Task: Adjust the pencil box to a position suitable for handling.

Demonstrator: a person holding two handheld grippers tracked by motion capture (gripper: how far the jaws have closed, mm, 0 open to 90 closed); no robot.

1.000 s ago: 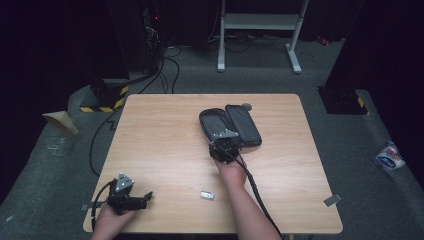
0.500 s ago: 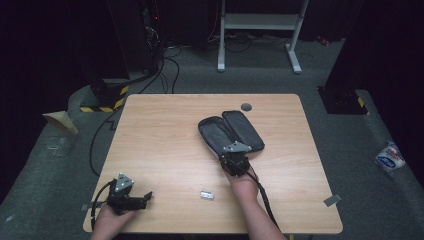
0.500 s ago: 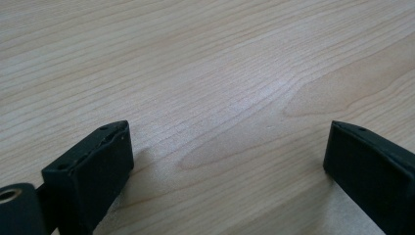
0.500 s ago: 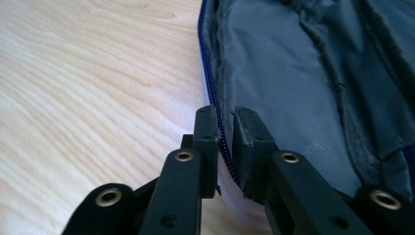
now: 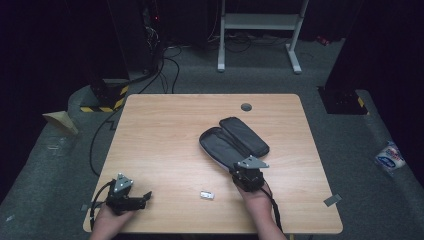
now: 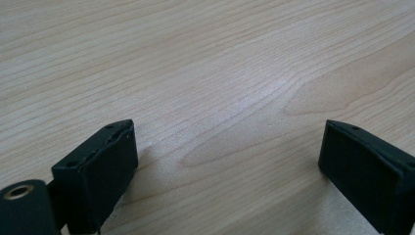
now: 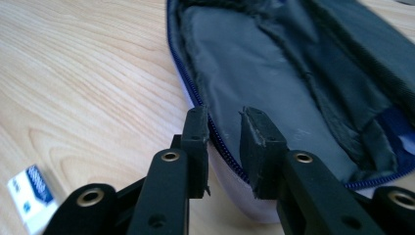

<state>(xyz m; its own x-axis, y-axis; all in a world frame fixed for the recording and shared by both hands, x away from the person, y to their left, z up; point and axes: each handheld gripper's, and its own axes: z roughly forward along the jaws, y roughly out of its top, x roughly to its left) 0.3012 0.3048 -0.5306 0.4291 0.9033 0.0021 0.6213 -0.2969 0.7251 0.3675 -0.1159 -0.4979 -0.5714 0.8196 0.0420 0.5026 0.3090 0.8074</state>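
Note:
A dark zip case [image 5: 235,141] lies open near the middle right of the wooden table [image 5: 165,135], with its two halves spread apart. My right gripper [image 5: 246,171] sits at the case's near end. In the right gripper view the case [image 7: 274,83] shows its grey lining and blue zip, and the right gripper [image 7: 224,122] is shut on the near rim, one jaw outside and one inside. My left gripper [image 5: 143,196] rests at the front left corner of the table. It stands open [image 6: 225,147] over bare wood with nothing between its jaws.
A small white and blue packet [image 5: 206,195] lies on the table between the two hands and shows as a packet [image 7: 29,196] left of the right jaws. A round grey grommet [image 5: 246,106] sits near the far edge. Cables and a stand base lie on the floor beyond.
The right gripper has drawn back toward the near edge, and the case has slid with it away from the grommet. The left gripper has stayed put.

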